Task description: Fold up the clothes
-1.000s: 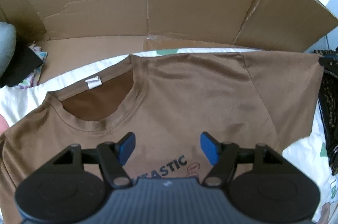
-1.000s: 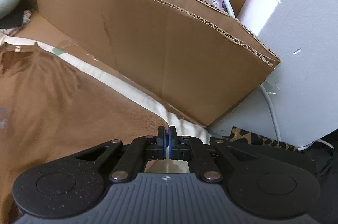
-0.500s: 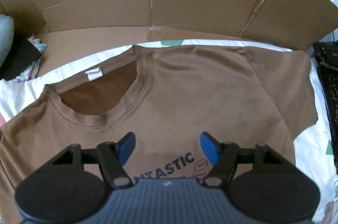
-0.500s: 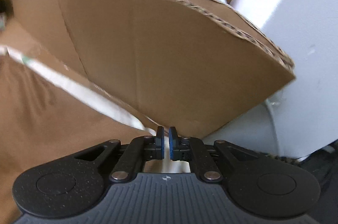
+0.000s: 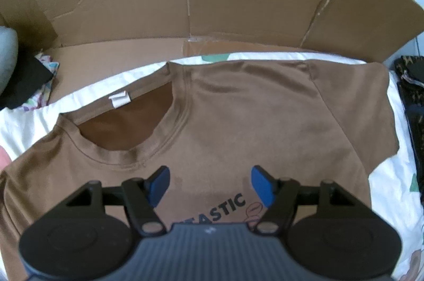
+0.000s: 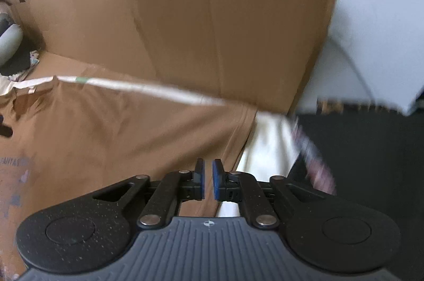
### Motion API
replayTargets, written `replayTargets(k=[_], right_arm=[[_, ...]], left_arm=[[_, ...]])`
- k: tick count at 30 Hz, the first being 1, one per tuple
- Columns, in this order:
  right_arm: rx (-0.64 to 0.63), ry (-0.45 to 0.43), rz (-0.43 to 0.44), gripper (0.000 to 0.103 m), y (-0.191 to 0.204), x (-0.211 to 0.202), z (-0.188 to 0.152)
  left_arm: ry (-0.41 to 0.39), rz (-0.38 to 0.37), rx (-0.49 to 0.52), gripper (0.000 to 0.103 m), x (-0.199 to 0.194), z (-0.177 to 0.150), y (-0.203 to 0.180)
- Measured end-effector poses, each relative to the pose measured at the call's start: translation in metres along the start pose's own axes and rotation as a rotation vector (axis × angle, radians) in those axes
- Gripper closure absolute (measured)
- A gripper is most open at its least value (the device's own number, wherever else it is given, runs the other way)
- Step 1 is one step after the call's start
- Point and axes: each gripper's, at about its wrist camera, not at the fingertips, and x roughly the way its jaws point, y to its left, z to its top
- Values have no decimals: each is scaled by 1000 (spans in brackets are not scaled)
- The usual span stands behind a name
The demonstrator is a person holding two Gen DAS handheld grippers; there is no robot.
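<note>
A brown T-shirt (image 5: 251, 122) with dark printed letters lies flat, front up, on a white patterned sheet (image 5: 392, 175); a white label shows inside its collar (image 5: 119, 100). My left gripper (image 5: 209, 181) hovers over the chest just below the collar, open, with nothing between its blue pads. In the right wrist view the same T-shirt (image 6: 119, 137) spreads to the left, its right sleeve edge near the gripper. My right gripper (image 6: 208, 175) hangs above that sleeve edge; its jaws are opening, a narrow gap shows, and no cloth is between the pads.
A flattened cardboard box (image 5: 185, 2) stands as a wall behind the shirt and also (image 6: 212, 37) fills the back of the right wrist view. A leopard-print item (image 5: 413, 84) lies at the right, dark cloth (image 5: 23, 79) at the left. A white wall (image 6: 371, 16) rises at the right.
The right gripper went from shut to slightly parted, let go of the sleeve, and swung so that more of the shirt shows. The sleeve now lies flat. The left gripper stayed put.
</note>
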Motion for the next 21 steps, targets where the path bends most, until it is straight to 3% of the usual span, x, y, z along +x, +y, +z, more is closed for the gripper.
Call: replayTargets(k=[2, 8, 13, 14, 15, 18, 21], right_arm=[[45, 12, -6, 70, 2, 3, -17], [117, 70, -50, 66, 7, 15, -45], [196, 115, -7, 65, 0, 25, -59], [200, 115, 1, 72, -1, 25, -60], [202, 115, 12, 85, -2, 25, -61], [172, 115, 4, 95, 2, 21, -58], [126, 108, -34, 97, 7, 14, -52]], left_arm=[[-3, 2, 8, 32, -5, 1, -1], [-7, 8, 21, 32, -17, 0, 1], [-10, 23, 15, 32, -26, -2, 9], [-11, 24, 9, 32, -28, -3, 11], [-11, 25, 6, 32, -29, -3, 13], [-13, 33, 5, 32, -33, -5, 16], [-16, 35, 1, 32, -38, -5, 18]])
